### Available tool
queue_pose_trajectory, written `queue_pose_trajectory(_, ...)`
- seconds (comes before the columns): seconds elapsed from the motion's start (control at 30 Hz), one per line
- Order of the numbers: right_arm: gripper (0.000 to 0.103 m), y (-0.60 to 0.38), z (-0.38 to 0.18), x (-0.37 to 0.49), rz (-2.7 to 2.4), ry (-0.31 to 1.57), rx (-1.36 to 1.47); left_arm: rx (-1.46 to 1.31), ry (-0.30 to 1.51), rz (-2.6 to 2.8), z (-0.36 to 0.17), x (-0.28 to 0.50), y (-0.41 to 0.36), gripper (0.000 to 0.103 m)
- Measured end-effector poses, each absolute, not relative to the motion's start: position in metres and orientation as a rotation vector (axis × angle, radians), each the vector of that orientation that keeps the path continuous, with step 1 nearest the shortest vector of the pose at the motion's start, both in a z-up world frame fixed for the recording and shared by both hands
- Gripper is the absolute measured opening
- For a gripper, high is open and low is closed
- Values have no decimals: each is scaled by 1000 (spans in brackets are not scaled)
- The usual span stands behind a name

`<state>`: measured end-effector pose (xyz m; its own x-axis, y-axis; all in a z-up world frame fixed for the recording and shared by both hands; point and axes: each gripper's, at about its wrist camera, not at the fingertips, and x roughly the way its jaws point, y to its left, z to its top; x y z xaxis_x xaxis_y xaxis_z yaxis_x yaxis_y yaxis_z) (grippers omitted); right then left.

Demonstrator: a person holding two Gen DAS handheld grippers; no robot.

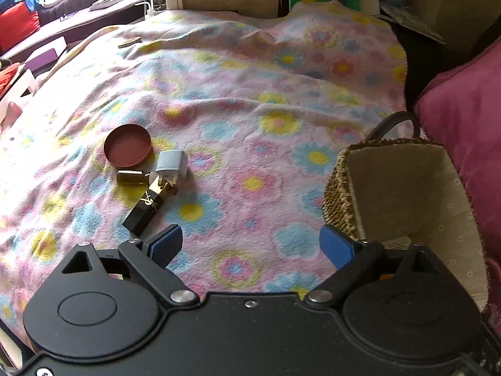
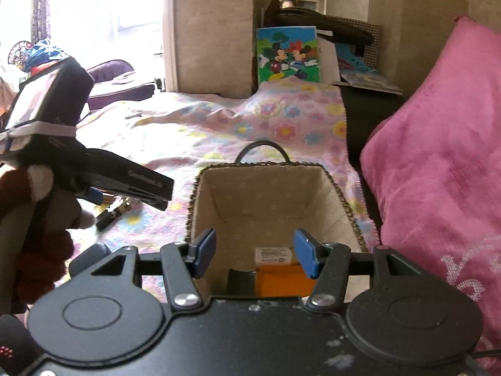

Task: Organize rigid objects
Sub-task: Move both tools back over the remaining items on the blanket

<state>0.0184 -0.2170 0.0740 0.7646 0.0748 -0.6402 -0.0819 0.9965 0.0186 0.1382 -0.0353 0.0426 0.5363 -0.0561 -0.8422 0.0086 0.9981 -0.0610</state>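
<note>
The black lipstick case (image 1: 144, 207) carries a gold logo of interlaced letters on its upper face; it looks like a YSL monogram, but I cannot read it with certainty. Its long axis runs from near-left to far-right on the floral blanket (image 1: 250, 100), and its gold end points toward the white plug adapter (image 1: 170, 166), which it touches. The adapter lies with its metal pins toward the near side. Just left of it is a small dark bottle (image 1: 133, 177) lying on its side, with its long axis left to right. Beyond the bottle lies a round red lid (image 1: 128, 145), with its open side up.

In the right wrist view, the side of the left gripper (image 1: 250, 244) shows a light printed word, too blurred to read. A painting (image 2: 287, 54) with two cartoon mice stands at the far end of the bed.

The woven basket (image 1: 339, 194) with a cloth lining stands on the blanket at the right, beside a pink cushion (image 2: 438, 144). On its bottom lie an orange box (image 2: 278, 279) with a white label of unreadable small print, and a dark object (image 2: 239, 280).

The left gripper is released, its jaws wide apart above the blanket, near the lipstick case. The right gripper (image 2: 255, 255) is also released and grasps nothing, over the near edge of the basket.
</note>
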Motion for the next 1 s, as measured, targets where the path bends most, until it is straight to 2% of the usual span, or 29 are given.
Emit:
queue_pose_trajectory(0.53,55,-138,62,31,300,723,-43,-124,1060,121,15,161,43,91)
queue_pose_trajectory(1.0,55,-66,29,85,351,732,-129,-400,1119,313,-26,183,151,91)
